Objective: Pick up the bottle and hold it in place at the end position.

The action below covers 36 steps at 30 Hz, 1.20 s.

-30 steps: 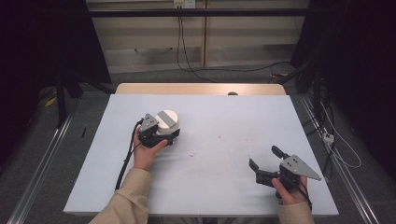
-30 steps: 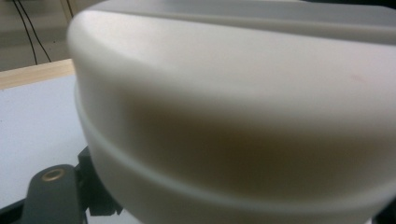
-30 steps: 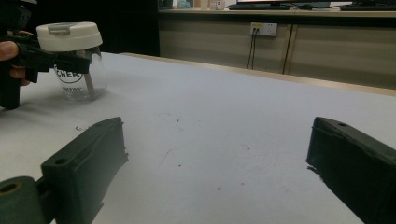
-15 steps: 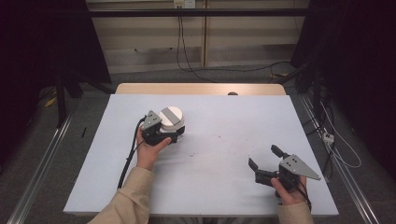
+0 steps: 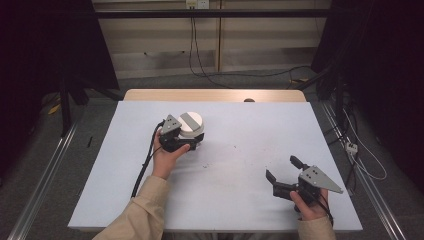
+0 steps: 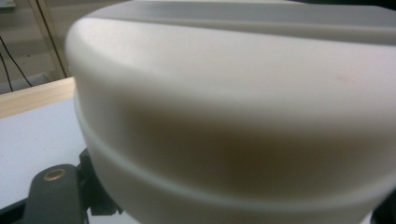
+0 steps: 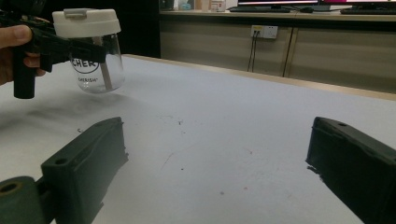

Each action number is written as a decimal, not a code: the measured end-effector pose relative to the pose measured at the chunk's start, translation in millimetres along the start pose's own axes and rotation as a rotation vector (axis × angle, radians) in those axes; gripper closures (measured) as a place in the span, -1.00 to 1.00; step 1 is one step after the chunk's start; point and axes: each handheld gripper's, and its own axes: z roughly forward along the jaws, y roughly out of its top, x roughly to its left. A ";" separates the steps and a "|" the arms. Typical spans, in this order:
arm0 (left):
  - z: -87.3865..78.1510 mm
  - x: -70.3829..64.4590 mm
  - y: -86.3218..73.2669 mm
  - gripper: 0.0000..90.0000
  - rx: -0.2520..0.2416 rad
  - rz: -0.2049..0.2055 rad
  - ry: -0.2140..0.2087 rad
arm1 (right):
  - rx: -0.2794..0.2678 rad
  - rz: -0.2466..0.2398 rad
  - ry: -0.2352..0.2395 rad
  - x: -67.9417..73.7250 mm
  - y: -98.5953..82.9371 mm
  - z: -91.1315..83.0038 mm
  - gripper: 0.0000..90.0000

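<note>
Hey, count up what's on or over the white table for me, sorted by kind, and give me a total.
Clear jars with a white lid: 1, the jar held off the table in the left hand-held gripper.
Hand-held grippers: 2, the left one, and the right hand-held gripper with jaws apart.
Total: 3

White table (image 5: 240, 210), faintly scuffed; wall socket (image 7: 264, 31), perhaps monitors behind.
</note>
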 end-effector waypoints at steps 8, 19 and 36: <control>8.4 -3.4 1.1 -0.59 0.013 -0.005 -0.007 | 0.004 0.004 0.004 0.8 0.2 0.7 -0.91; 16.7 -5.2 2.3 -0.59 0.018 -0.009 -0.014 | 0.006 0.008 0.014 1.9 -0.1 1.8 -0.92; 30.4 -14.4 6.3 -0.59 0.013 -0.019 -0.044 | 0.004 0.010 0.016 1.2 -0.4 2.0 -0.91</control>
